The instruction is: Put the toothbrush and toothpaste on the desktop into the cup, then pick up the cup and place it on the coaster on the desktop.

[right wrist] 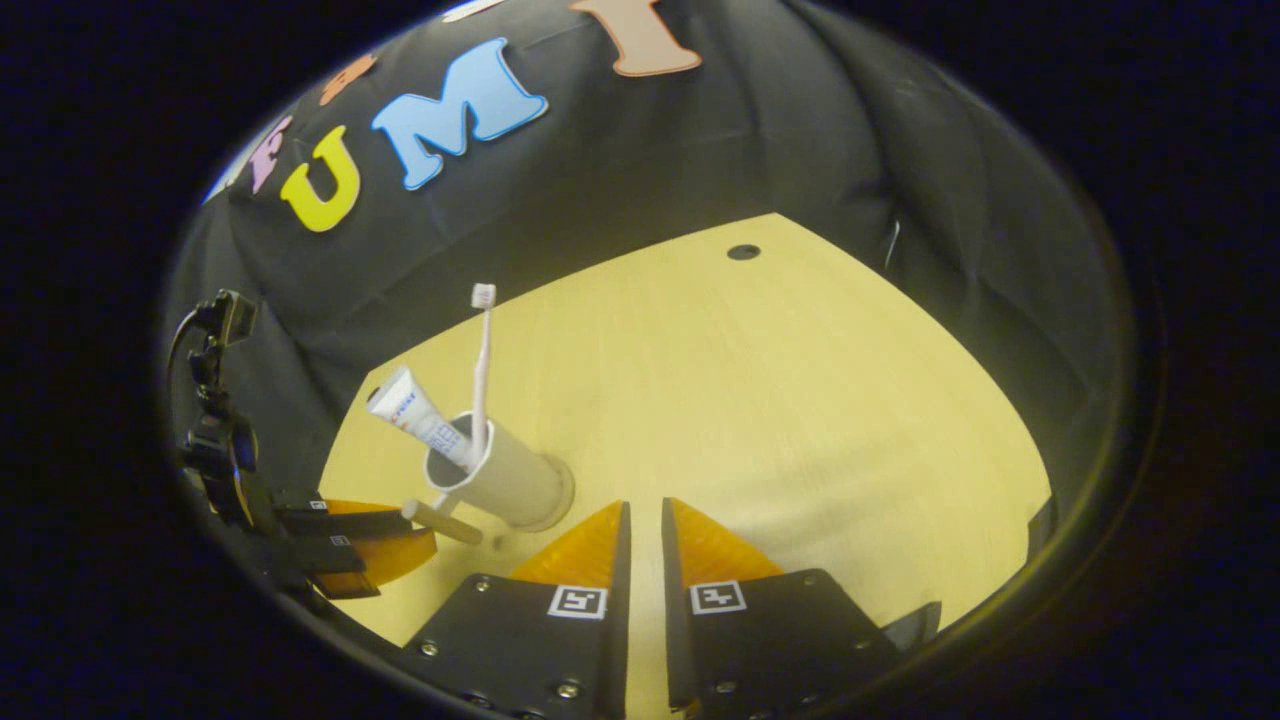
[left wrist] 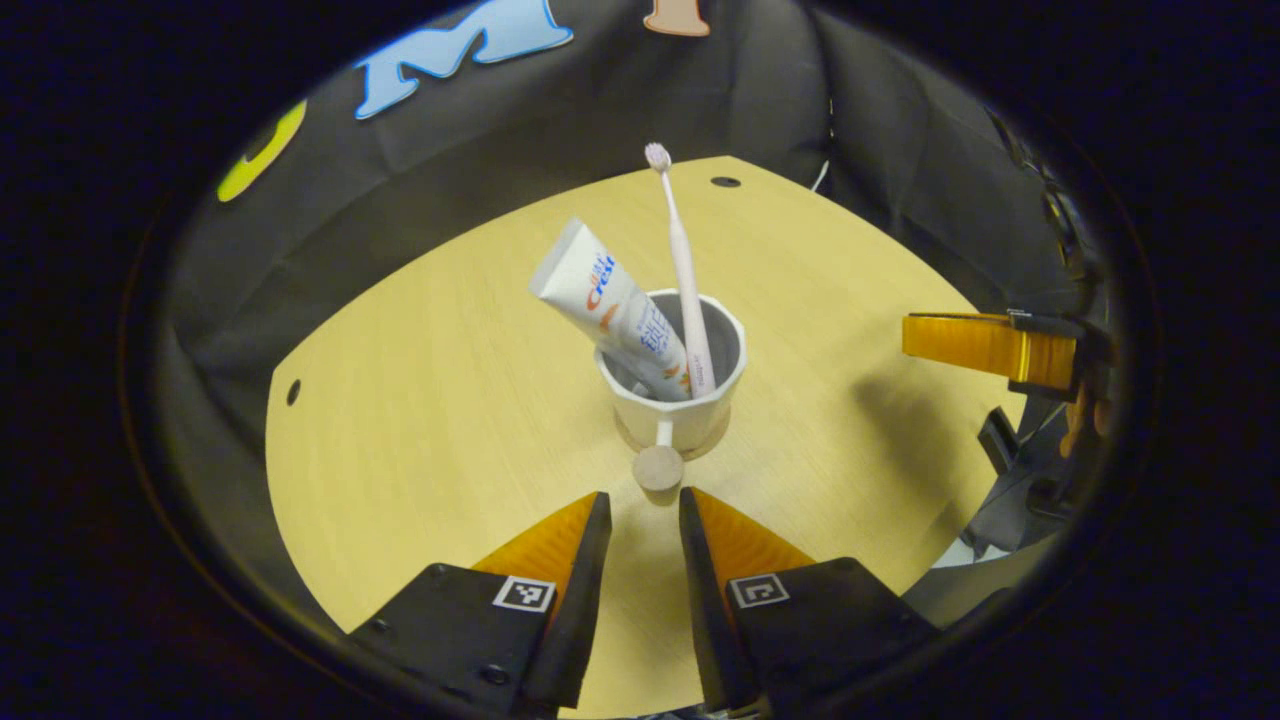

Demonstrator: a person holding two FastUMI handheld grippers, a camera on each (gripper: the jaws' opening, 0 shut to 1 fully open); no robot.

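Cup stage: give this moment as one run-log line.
toothbrush, toothpaste: in cup | left gripper: open, before handle | right gripper: empty

We see a pale wooden table (left wrist: 430, 400) with a rounded edge and small dark holes (left wrist: 725, 182) near its rim, one at the far side and one (left wrist: 293, 392) at the left. Black cloth (left wrist: 600, 110) hangs behind it in folds. A thin pale cord (right wrist: 889, 243), perhaps a cable, runs down the cloth.
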